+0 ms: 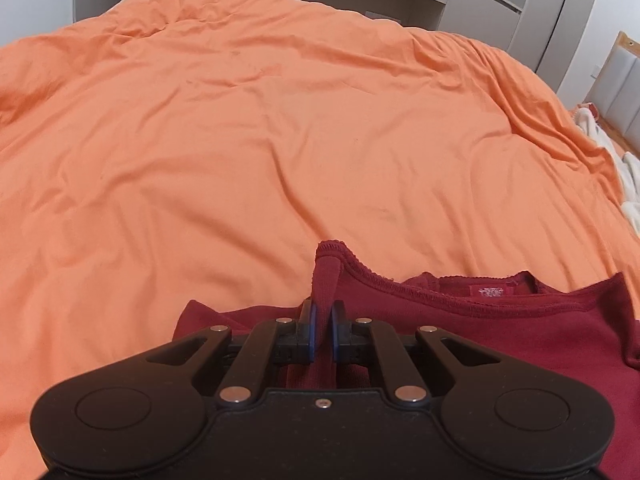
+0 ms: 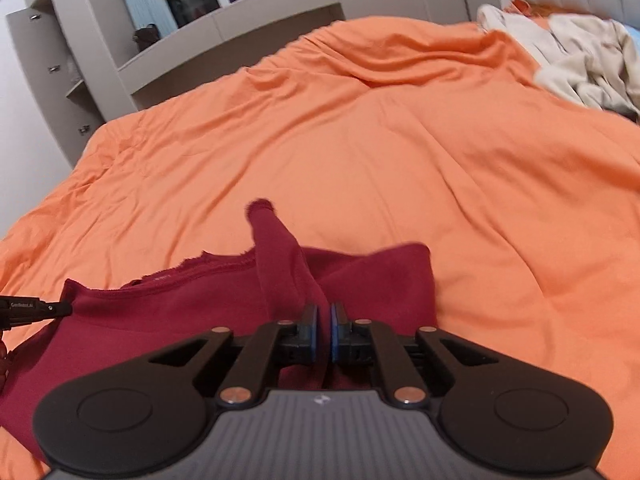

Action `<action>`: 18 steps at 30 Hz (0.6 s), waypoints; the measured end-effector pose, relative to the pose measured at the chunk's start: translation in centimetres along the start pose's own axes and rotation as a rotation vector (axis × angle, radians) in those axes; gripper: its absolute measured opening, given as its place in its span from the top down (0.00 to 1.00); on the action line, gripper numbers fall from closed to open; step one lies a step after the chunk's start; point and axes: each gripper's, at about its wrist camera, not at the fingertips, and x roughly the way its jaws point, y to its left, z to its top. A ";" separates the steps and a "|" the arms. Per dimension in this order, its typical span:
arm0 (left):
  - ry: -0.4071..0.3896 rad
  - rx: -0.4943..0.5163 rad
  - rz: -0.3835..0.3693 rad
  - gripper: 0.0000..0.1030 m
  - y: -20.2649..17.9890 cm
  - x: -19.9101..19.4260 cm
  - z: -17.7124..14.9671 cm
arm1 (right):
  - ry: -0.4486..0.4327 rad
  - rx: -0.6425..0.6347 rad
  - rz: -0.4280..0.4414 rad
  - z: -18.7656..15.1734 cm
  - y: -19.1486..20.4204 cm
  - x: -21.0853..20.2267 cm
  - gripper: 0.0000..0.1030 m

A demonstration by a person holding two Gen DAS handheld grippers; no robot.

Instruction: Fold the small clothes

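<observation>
Crimson knit top (image 1: pixel 500 320) on rumpled orange duvet (image 1: pixel 280 140), scalloped shoulder folds pinched in both grippers' jaws

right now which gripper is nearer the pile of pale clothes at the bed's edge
Right. The right gripper holds the red top's side toward the pale clothes; the left gripper holds the other side, farther off.

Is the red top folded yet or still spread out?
Not folded. The red top lies mostly spread on the orange duvet, neckline and label showing, with each shoulder pinched up by a gripper.
</observation>
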 end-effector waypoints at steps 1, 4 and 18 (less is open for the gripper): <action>0.005 0.001 -0.008 0.89 0.0 0.0 0.1 | -0.006 -0.007 0.010 0.3 -0.1 0.0 0.71; 0.025 0.000 -0.015 0.80 0.0 0.3 0.2 | -0.010 -0.011 0.071 1.5 0.0 0.8 0.46; -0.006 -0.083 -0.002 0.93 1.2 0.9 0.2 | 0.018 0.180 0.061 3.5 -3.8 5.9 0.97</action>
